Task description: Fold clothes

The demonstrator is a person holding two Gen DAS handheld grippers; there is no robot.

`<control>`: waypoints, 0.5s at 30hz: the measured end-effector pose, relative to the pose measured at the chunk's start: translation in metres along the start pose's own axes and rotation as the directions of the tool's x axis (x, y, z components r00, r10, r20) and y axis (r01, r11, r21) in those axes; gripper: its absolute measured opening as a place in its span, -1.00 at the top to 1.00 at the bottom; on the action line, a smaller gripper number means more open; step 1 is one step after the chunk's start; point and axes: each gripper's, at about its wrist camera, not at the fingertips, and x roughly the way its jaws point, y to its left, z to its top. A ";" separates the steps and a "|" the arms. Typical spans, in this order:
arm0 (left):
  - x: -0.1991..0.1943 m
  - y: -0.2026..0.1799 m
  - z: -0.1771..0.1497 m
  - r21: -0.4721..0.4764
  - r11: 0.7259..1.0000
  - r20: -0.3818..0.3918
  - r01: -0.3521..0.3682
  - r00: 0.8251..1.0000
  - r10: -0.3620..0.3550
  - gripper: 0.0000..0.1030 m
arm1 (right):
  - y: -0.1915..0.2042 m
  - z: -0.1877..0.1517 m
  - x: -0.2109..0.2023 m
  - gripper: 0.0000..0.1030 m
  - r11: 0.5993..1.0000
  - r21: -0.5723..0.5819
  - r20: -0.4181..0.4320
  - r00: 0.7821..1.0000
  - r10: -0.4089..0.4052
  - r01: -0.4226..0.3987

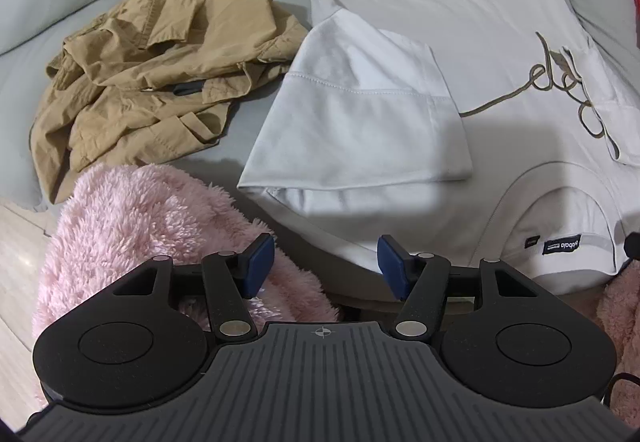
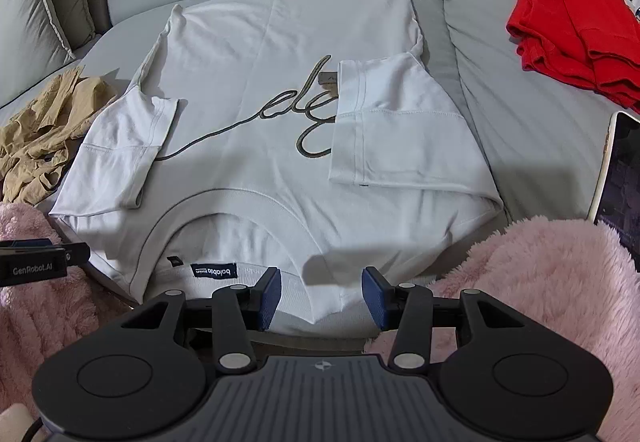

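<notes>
Your right gripper [image 2: 321,298] fingers sit wide apart, holding nothing, just over the collar of the white t-shirt [image 2: 280,53]. Your left gripper [image 1: 326,266] is also spread, empty, at the shirt's near-left edge. Shirt lies flat on the gray bed [image 2: 520,145], collar near, hem far, long axis near-to-far, both sleeves folded inward. Tan garment [image 1: 160,69] crumpled left, red garment [image 2: 572,25] far right.

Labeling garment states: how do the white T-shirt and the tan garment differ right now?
The white T-shirt lies spread flat with both sleeves folded inward; the tan garment sits in a crumpled heap. The T-shirt carries a cursive script graphic; the tan garment shows no print. The T-shirt lies directly ahead of both open grippers; the tan garment lies off to its left. Both rest on the grey bed.
</notes>
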 end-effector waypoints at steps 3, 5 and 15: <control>0.001 0.000 0.001 -0.007 1.000 -0.002 0.007 1.000 -0.007 -0.21 | -0.002 0.000 0.000 0.12 1.000 0.009 0.003 1.000 0.008 -0.008; 0.002 -0.001 0.002 -0.003 1.000 -0.005 0.006 1.000 -0.006 -0.22 | -0.003 0.000 0.002 0.12 1.000 0.018 -0.002 1.000 0.013 -0.013; -0.009 -0.002 -0.002 0.017 0.998 0.001 0.068 0.998 -0.068 -0.22 | 0.007 0.004 0.016 0.12 0.998 -0.003 -0.044 0.997 0.056 -0.056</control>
